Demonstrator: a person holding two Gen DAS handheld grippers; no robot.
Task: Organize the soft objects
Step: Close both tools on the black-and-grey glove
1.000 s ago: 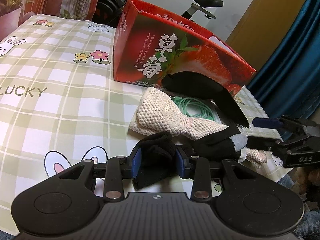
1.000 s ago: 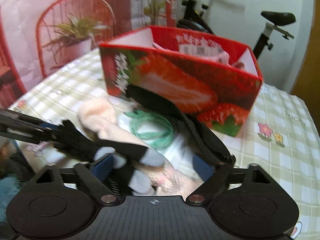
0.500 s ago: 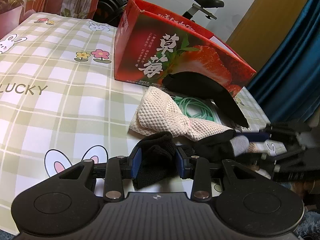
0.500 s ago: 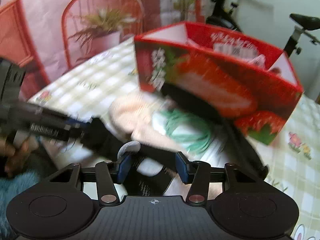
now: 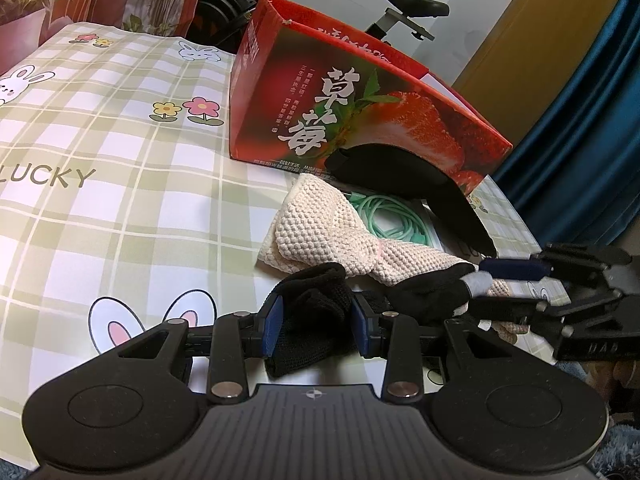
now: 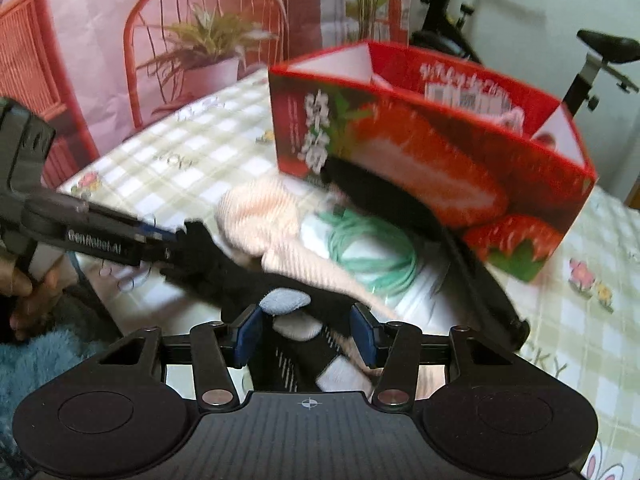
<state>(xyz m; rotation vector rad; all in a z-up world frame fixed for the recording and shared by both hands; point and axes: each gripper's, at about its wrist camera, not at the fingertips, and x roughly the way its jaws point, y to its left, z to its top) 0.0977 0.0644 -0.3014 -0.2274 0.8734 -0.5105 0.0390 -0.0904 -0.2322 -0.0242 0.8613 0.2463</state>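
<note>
At lower centre, the left gripper [image 5: 316, 322] jaws pinch the black knitted glove [image 5: 320, 312] cuff; the right gripper [image 6: 306, 334] jaws clamp its grey-tipped fingers [image 6: 285, 301]

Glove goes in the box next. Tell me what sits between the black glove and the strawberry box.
The cream knit cloth, green cord coil and a black pad leaning on the strawberry box lie between it and the black glove.

Left wrist view: we look forward and downward along the left gripper [image 5: 313, 322], low and close over the checked tablecloth [image 5: 120, 216], facing the strawberry box [image 5: 360, 120]. Right wrist view: we look from the opposite side, likewise close. Shared: we see the box, the black glove [image 5: 424, 292] [image 6: 240, 280], the cream knit cloth [image 5: 320, 228] [image 6: 272, 224], and each other's gripper.
</note>
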